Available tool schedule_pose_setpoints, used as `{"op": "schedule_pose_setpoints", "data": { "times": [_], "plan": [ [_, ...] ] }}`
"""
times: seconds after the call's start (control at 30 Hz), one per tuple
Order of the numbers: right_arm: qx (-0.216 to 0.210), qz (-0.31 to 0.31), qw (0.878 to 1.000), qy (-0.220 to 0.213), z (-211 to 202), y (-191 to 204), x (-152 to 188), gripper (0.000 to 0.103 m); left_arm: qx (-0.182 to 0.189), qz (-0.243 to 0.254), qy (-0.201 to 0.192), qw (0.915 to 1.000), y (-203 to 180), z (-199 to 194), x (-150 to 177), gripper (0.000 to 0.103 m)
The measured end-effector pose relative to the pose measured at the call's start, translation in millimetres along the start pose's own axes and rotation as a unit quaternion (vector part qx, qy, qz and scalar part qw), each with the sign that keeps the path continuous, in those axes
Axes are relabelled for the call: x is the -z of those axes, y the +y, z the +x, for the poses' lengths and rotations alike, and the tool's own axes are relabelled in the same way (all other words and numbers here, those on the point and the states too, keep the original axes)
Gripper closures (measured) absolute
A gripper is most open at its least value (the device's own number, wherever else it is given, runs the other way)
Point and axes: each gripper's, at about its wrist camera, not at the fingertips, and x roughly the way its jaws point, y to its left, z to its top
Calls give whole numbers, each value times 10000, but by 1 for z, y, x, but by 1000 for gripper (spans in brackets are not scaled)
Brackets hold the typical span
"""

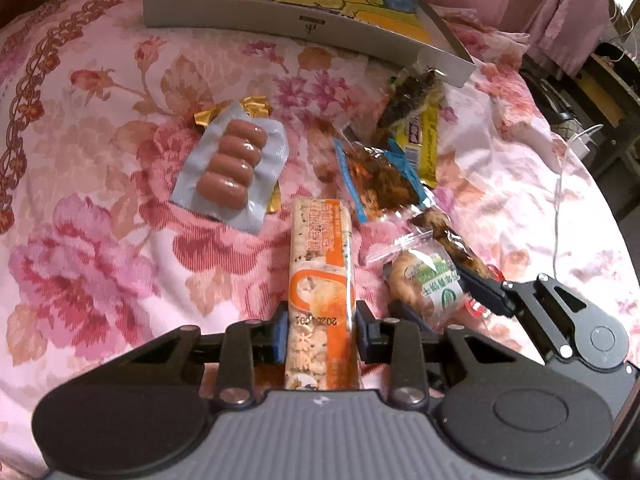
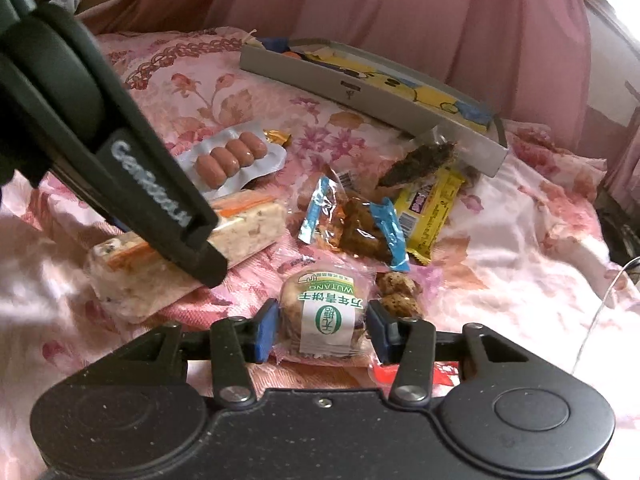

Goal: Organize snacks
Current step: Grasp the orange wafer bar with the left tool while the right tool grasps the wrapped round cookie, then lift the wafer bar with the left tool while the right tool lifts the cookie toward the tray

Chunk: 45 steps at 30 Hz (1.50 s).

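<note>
Glossy clear plastic wraps the rice bar [image 1: 320,280] and sausages [image 1: 232,168] on a matt floral cloth bedspread [image 1: 100,240]; beyond the sausages, a smooth cardboard box [image 1: 304,24].

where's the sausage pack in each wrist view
Left wrist: the sausage pack lies left of centre on the floral bedspread, up-left of the orange rice bar.
Right wrist: the sausage pack lies upper left of centre, just past the left gripper.
Shared landmark: the grey cartoon tray behind it.
</note>
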Motion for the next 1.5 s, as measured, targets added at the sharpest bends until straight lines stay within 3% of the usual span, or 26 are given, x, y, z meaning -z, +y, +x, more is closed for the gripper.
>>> {"op": "schedule_pose_setpoints", "data": {
  "times": [0.33,0.73,1.2,1.5],
  "plan": [
    [699,-857,9932,-357,-16,15,3,55,207,93,-222,9995,5,-17,11,68],
    [1288,-894,9798,-1243,-39,10,-3,55,83,491,-983,9939,0,-47,-5,68],
    [1691,-626,9616,-2067,-51,-13,-20,55,-130,537,-1878,9807,-6,-74,-62,68],
    [1931,-774,9519,-2250,-51,-52,-79,55,-72,695,-2266,9715,-21,-78,-125,68]
  ]
}}
